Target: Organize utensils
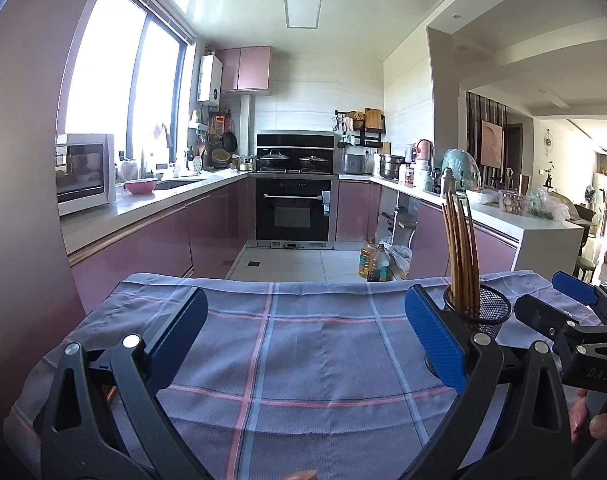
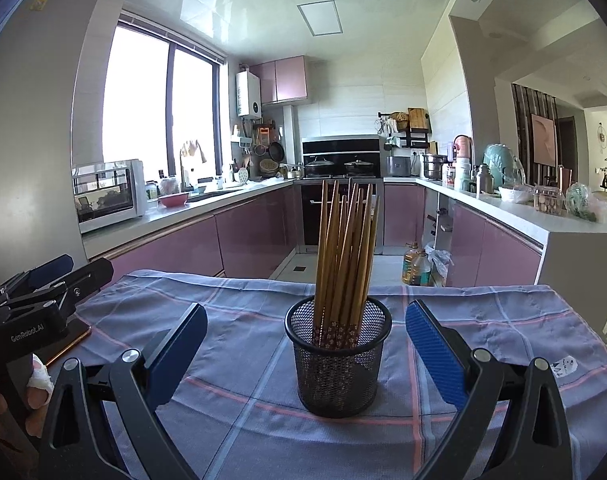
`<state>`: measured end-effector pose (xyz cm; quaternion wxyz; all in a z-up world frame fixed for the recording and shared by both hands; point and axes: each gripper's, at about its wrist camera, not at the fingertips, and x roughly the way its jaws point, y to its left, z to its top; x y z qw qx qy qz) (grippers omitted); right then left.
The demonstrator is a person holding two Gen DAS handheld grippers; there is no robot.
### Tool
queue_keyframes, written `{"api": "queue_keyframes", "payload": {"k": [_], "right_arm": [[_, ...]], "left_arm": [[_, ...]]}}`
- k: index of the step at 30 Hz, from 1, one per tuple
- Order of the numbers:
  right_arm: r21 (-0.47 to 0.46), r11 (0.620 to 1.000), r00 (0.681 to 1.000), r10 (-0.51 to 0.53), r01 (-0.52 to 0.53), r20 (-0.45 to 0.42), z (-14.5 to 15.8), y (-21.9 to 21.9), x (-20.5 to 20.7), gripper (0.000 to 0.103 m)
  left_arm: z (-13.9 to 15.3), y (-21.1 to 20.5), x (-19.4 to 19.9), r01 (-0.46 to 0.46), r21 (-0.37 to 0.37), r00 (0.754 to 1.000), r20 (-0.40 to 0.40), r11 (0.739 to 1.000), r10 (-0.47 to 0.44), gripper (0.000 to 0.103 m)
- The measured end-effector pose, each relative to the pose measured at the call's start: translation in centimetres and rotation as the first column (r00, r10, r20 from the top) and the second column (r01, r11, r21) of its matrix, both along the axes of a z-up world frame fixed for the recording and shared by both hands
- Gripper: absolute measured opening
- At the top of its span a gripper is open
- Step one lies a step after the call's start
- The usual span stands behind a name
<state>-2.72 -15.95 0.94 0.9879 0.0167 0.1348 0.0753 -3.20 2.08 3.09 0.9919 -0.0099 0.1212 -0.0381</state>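
1. A black wire-mesh cup (image 2: 338,364) stood upright on the tabletop covered by a blue-grey checked cloth with pink lines (image 2: 483,320).
2. A bundle of brown wooden chopsticks with flowered lower ends (image 2: 345,256) stood inside it, fanning slightly.
3. The right gripper (image 2: 305,354) had its jaws spread wide, empty, one either side of the cup without touching it.
4. The left gripper (image 1: 306,334) was likewise released, over bare cloth, left of the cup.
5. A bandaged fingertip (image 2: 37,378) showed at the near left.
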Motion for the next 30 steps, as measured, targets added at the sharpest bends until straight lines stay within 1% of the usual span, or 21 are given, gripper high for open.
{"api": "queue_keyframes", "payload": {"k": [12,30], "right_arm": [[-0.02,0.999,0.999,-0.048,0.048,0.025,0.0,0.5,-0.6,0.096],[-0.013,0.996,0.995,-0.085,0.086,0.048,0.2,0.2,-1.2,0.096]], "left_arm": [[0.0,0.4,-0.7,-0.017,0.004,1.0,0.007,1.0,0.017,0.097],[-0.1,0.0,-0.7,-0.013,0.009,1.0,0.008,1.0,0.013,0.097]]}}
